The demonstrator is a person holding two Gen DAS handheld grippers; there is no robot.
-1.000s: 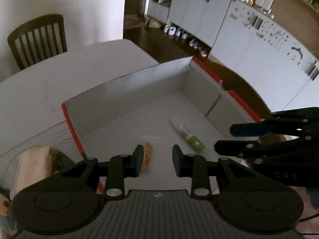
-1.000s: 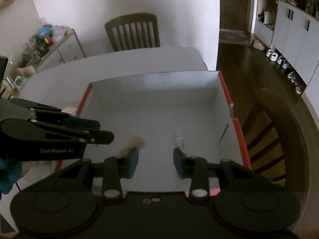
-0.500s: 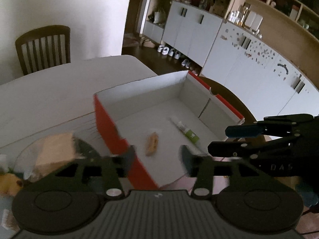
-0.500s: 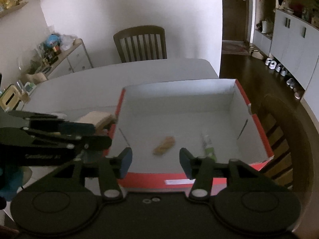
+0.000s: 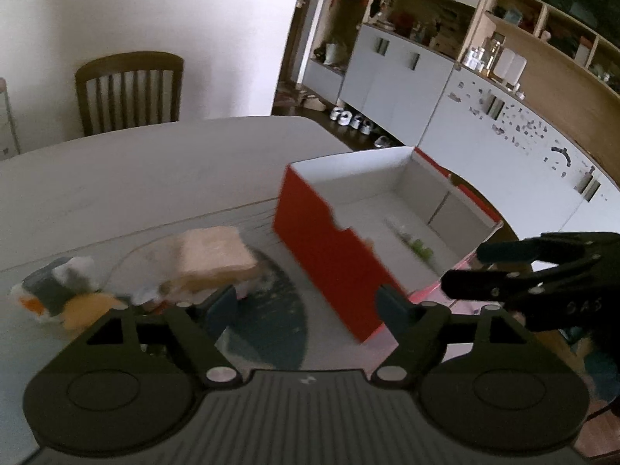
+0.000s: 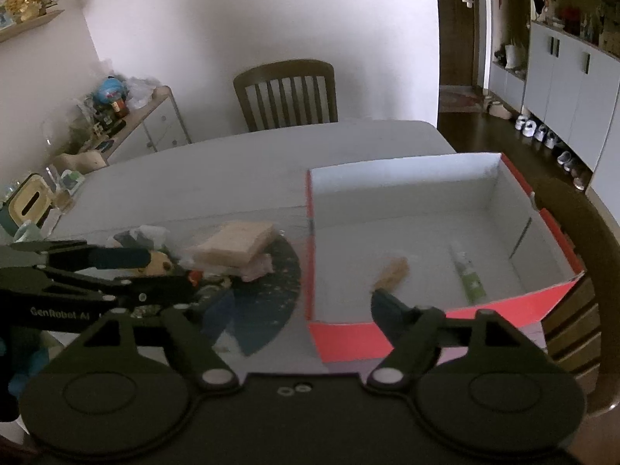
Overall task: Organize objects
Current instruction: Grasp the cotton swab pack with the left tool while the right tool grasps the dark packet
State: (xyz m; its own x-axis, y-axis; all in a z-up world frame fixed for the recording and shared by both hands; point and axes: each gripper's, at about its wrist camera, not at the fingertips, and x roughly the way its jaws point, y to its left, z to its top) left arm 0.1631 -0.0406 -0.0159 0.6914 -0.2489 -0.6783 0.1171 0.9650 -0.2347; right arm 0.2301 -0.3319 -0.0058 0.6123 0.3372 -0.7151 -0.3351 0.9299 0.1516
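I see the red box (image 6: 434,333) with white inner walls open on the right part of the grey table (image 6: 232,170), and two things lie apart on its floor: a small brown piece (image 6: 393,273) and a white tube with a green end (image 6: 467,271). Just left of the box, a beige block (image 6: 238,242) rests on a heap of mixed items (image 5: 66,298) over a dark round mat (image 6: 271,298). My right gripper (image 6: 300,306) hovers at the box's near-left corner, jaws opening with nothing between them. My left gripper (image 5: 306,302) hangs over the mat and heap, jaws also opening and empty. A wooden chair (image 6: 286,95) stands behind the table
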